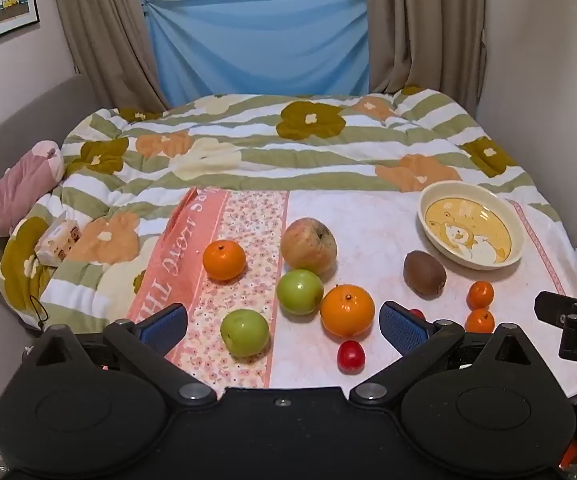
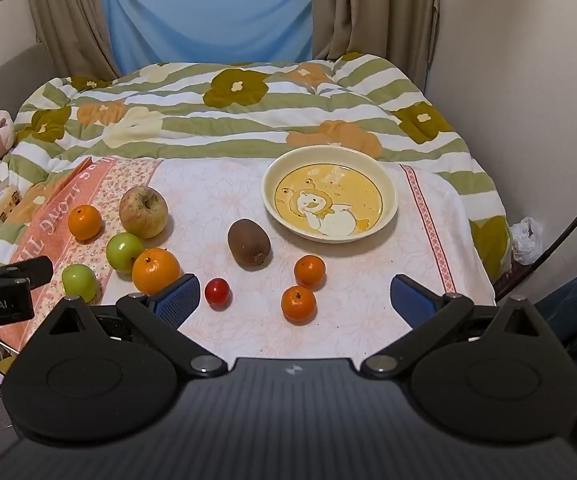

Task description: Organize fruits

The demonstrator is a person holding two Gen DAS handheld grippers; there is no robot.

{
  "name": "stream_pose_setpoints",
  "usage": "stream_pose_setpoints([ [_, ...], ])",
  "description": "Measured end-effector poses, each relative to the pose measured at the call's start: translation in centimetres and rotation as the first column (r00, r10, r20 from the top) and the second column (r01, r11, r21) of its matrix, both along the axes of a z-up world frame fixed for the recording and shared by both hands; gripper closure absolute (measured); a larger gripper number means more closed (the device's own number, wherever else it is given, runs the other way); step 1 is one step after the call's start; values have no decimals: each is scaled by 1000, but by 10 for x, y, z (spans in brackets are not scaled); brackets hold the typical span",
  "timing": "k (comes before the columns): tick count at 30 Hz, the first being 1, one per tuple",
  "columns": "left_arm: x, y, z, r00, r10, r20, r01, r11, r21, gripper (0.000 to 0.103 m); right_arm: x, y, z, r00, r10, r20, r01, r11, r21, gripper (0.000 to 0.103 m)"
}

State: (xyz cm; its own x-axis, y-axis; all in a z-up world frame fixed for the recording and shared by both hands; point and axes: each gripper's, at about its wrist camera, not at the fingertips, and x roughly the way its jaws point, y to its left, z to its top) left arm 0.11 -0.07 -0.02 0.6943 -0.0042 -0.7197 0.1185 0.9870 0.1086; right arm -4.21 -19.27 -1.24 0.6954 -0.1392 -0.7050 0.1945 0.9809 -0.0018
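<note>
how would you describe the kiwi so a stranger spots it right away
Find the cream cartoon-print bowl on the pale pink cloth spread over the bed. Just in front of its left rim lies the fuzzy brown oval kiwi. It is the only brown, matte fruit; the others are glossy.

Both wrist cameras look forward and downward over the bed from its near edge, left view offset leftward; both share the bowl (image 1: pixel 471 232) (image 2: pixel 330 194) and scattered fruit

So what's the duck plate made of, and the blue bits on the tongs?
The duck plate looks like glazed ceramic, maybe melamine: smooth cream rim, printed picture. The blue pads look like soft rubber, matte with a fine ribbed texture.
</note>
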Motion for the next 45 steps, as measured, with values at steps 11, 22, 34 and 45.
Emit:
stream_pose_setpoints([
  [11,-5,0,3,1000,0,29,1,1000,-30,0,-1,0,1,1000,-3,1,3,1000,0,0],
  [22,-7,3,2,1000,6,30,-6,1000,-28,0,-3,0,1,1000,1,2,-1,1000,2,0],
  [34,-8,6,3,999,17,30,-16,999,-27,0,-2,-1,1,1000,-1,3,1,1000,0,0],
  [45,-9,7,5,999,27,32,-26,999,-27,0,-2,-3,1,1000,-7,-3,7,1000,5,0],
])
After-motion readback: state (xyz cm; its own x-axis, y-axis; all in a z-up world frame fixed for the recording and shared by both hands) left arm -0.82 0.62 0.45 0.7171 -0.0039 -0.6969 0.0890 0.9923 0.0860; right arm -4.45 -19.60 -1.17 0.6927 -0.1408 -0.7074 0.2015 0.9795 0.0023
